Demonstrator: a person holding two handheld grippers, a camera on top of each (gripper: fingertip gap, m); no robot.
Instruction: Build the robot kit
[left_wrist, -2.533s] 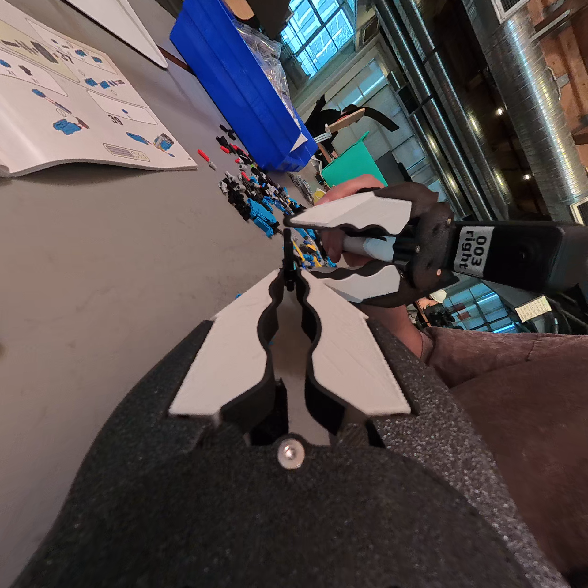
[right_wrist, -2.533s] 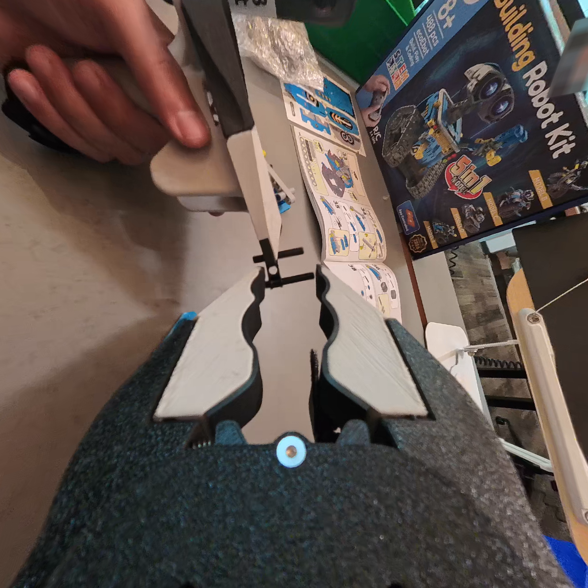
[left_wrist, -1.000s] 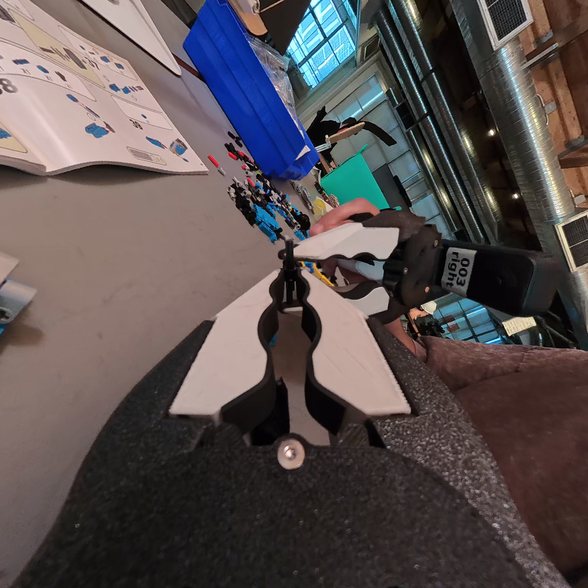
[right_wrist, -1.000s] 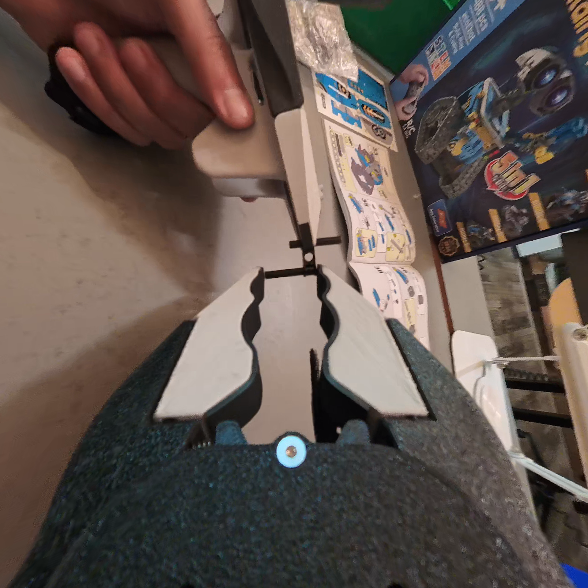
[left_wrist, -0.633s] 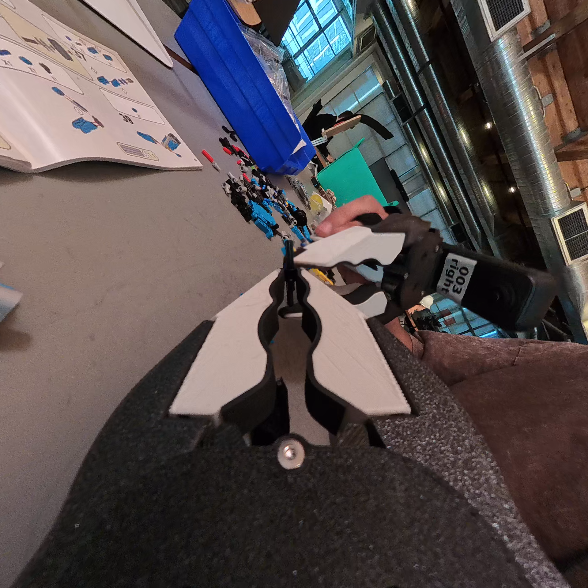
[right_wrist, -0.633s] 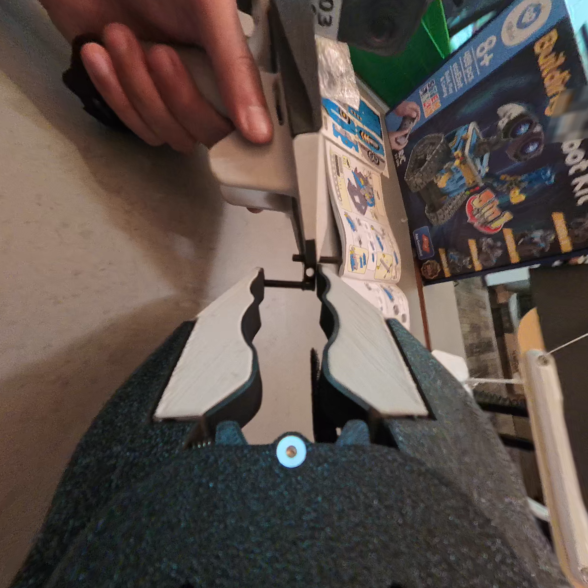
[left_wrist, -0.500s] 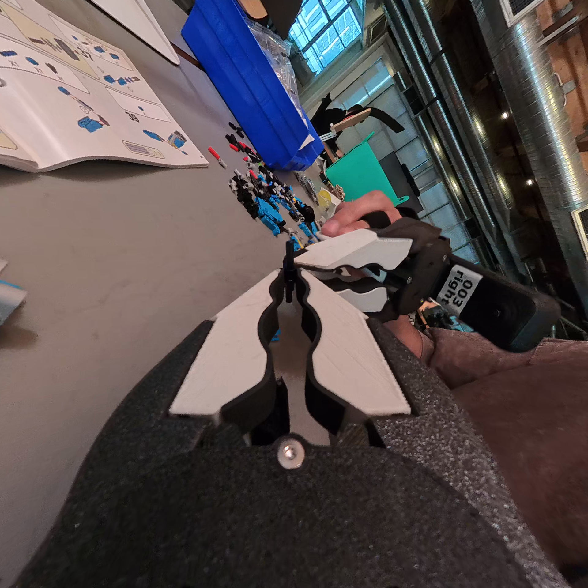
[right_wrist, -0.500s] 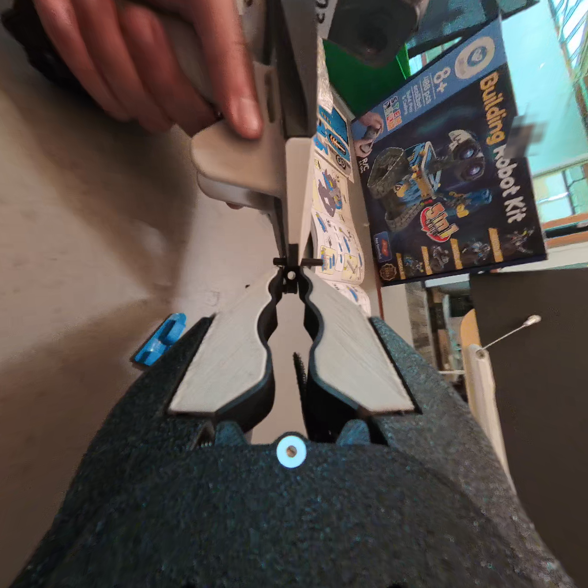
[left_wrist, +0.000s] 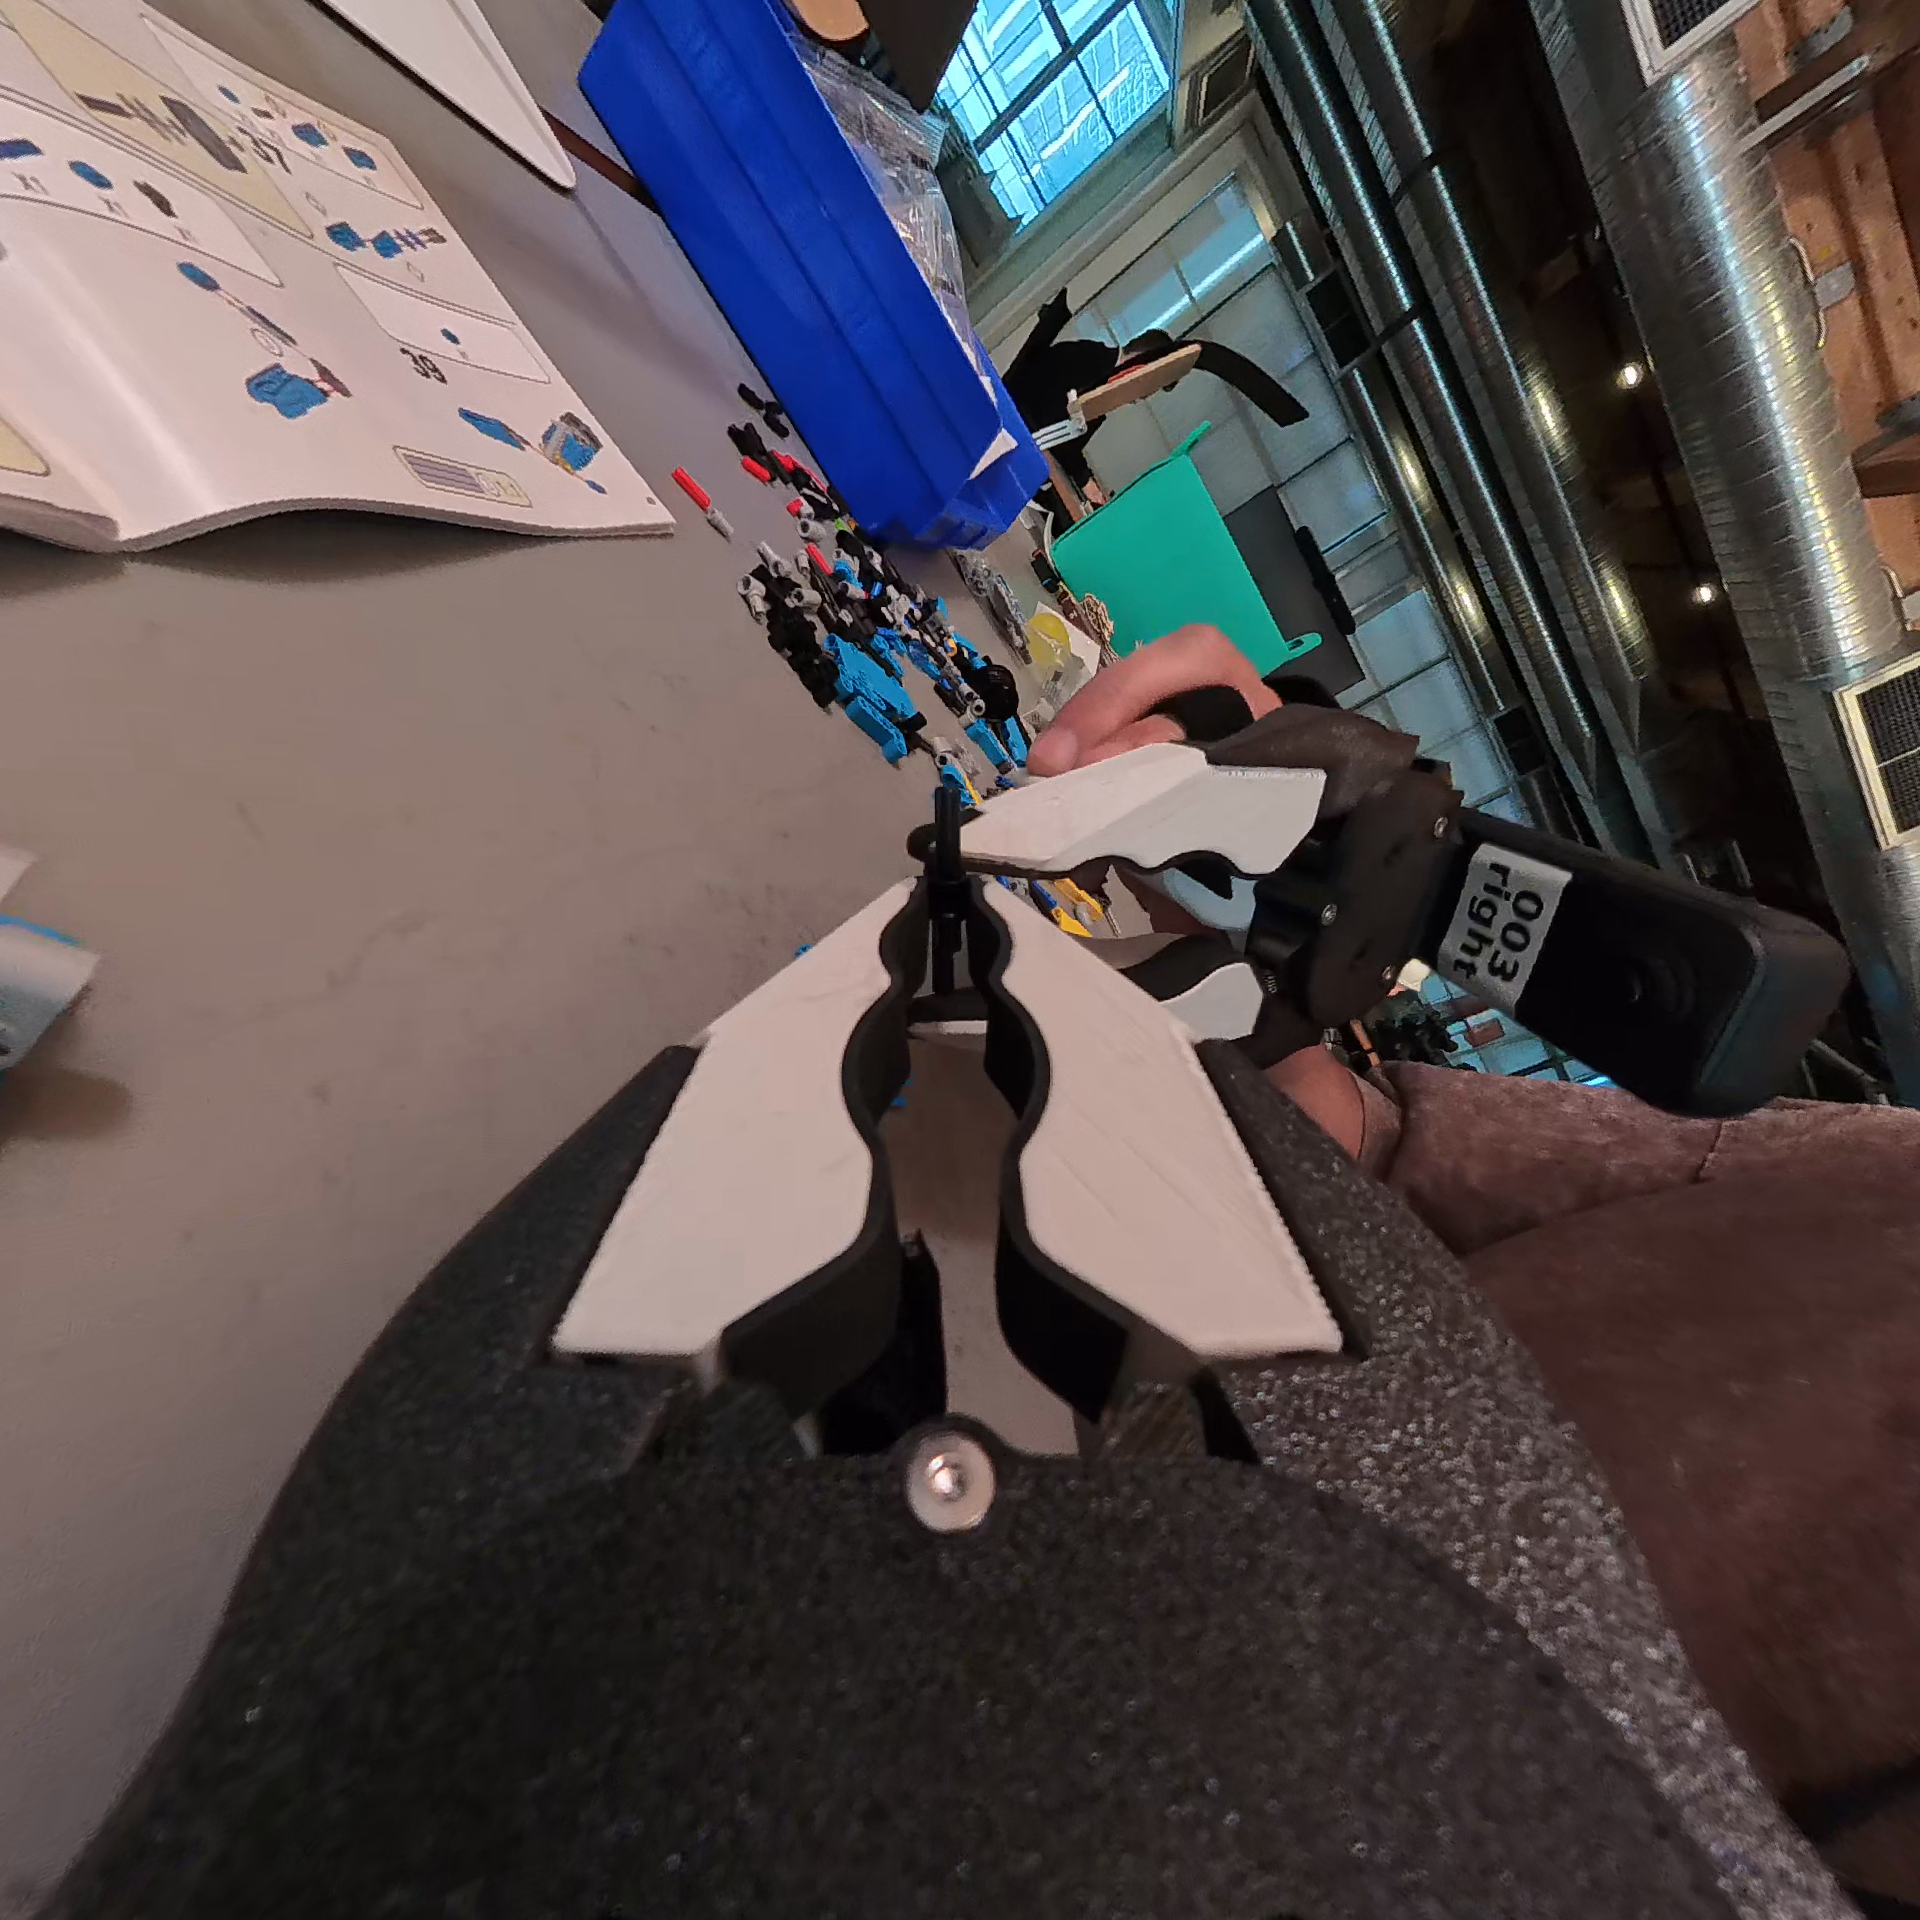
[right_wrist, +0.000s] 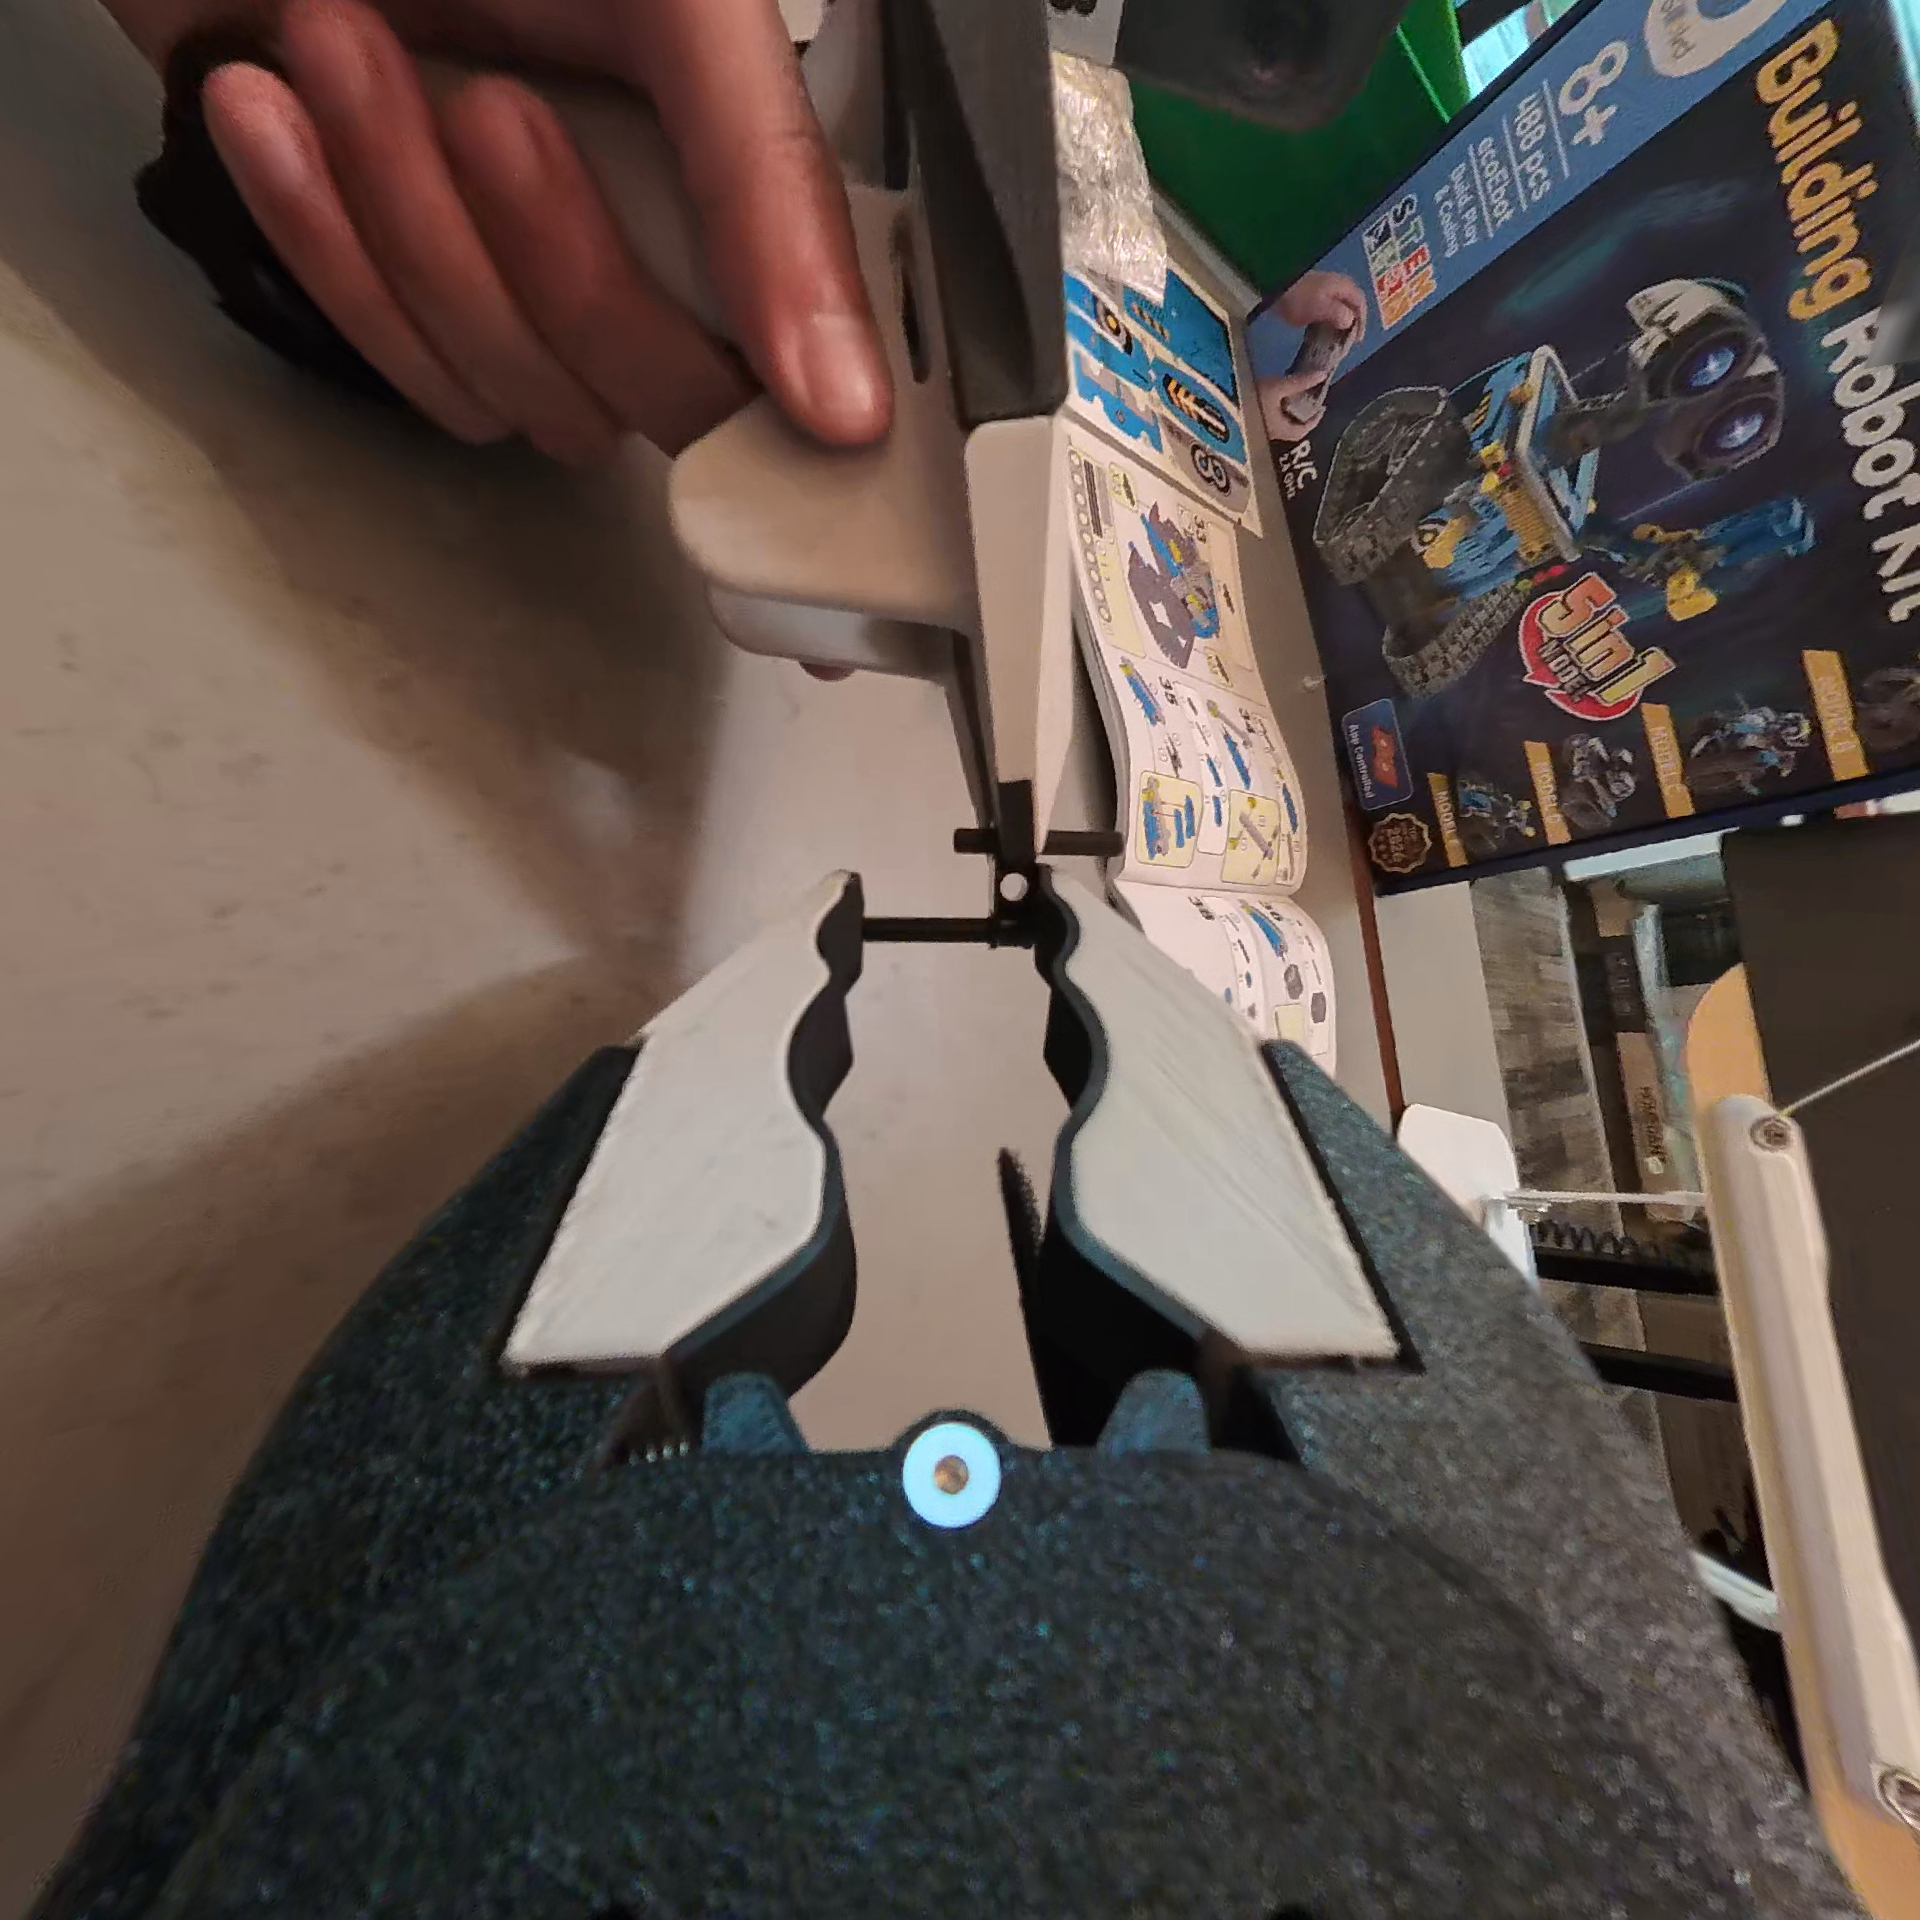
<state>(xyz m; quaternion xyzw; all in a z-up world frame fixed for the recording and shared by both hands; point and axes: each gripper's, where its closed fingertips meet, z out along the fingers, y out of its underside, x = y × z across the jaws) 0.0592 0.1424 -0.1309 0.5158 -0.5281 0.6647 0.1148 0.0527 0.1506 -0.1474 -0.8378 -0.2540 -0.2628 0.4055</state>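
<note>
My left gripper (left_wrist: 943, 896) is shut on a small black connector piece (left_wrist: 943, 940) and holds it above the grey table (left_wrist: 364, 831). In the right wrist view the left gripper (right_wrist: 1016, 800) comes in from above, pinching that piece (right_wrist: 1013, 883). A short black pin (right_wrist: 1081, 840) crosses the piece, and a longer black axle (right_wrist: 925, 928) sticks out of it sideways. My right gripper (right_wrist: 951, 914) is open, its fingertips on either side of the axle and piece. The axle's free end reaches the left fingertip. In the left wrist view the right gripper's upper finger (left_wrist: 1122, 816) lies just over my left fingertips.
An open instruction booklet (left_wrist: 260, 343) lies at the far left, also in the right wrist view (right_wrist: 1195, 727). A blue bin (left_wrist: 810, 260) stands behind a pile of small blue and black parts (left_wrist: 873, 665). The kit box (right_wrist: 1610, 416) stands at the right. A hand (right_wrist: 520, 229) grips the left tool. My two grippers' fingertips are within a few centimetres of each other.
Half a second ago my right gripper had closed in tightly around the black piece. Its fingers have spread apart again, with the axle across the gap. My left gripper stays shut on the piece.
</note>
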